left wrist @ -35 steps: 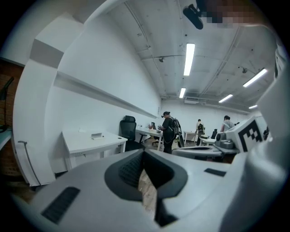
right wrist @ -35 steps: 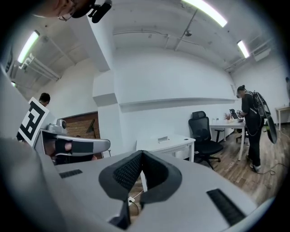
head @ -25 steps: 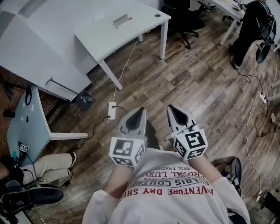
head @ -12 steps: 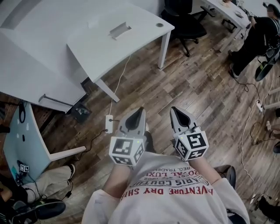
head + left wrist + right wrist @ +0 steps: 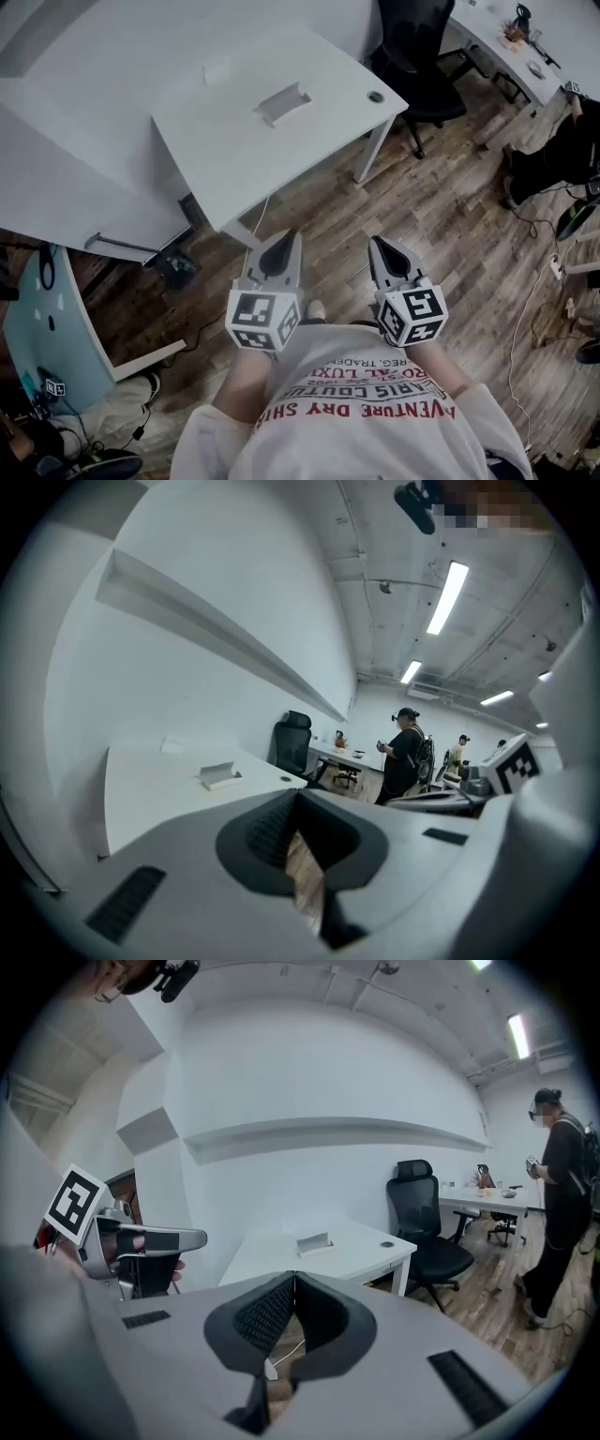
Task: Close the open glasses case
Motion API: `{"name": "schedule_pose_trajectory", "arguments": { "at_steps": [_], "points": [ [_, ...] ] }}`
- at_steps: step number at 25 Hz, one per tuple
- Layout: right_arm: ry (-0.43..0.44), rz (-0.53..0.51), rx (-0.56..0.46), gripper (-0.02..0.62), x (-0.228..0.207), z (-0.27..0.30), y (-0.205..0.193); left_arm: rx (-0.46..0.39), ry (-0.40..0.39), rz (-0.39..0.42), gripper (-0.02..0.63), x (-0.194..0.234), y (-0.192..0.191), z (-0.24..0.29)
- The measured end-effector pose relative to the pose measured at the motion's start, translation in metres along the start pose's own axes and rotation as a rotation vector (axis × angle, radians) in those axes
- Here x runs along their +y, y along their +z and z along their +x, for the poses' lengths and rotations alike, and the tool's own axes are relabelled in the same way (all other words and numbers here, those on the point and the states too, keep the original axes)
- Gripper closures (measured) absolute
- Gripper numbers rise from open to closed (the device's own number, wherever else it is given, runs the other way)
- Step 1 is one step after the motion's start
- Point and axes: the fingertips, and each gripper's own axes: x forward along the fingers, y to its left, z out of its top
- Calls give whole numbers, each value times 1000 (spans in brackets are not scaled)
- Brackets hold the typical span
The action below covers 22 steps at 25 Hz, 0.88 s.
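Glasses case (image 5: 281, 101) lies beyond closed left tongs (image 5: 284, 238) and right tongs (image 5: 380, 244).

**Left gripper closed, bench off to the left**

The left gripper (image 5: 298, 795) has its jaws pressed together with nothing between them, just a sliver of wood floor (image 5: 306, 883) showing underneath. The white bench (image 5: 141, 794) sits to the left with a small white case (image 5: 218, 775) on it, well apart from the gripper. Farther off there's a black office chair (image 5: 292, 745) and a person in dark clothes (image 5: 403, 761) standing. Strip lights (image 5: 448, 597) run overhead.
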Motion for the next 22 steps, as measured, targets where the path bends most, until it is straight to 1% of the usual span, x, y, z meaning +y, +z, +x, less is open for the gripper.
{"name": "schedule_pose_trajectory", "arguments": {
  "at_steps": [3,7,10,15,22],
  "points": [
    [12,2,4,583,-6,29,11,2,21,-4,601,22,8,19],
    [32,-22,24,583,-17,67,17,17,57,-20,601,46,7,40],
    [57,-33,39,583,-27,104,21,26,108,-34,601,72,5,57],
    [144,-55,57,583,-38,178,38,30,218,-85,601,116,8,92],
    [284,-115,106,583,-65,280,79,24,335,-171,601,162,30,171]
  ]
}}
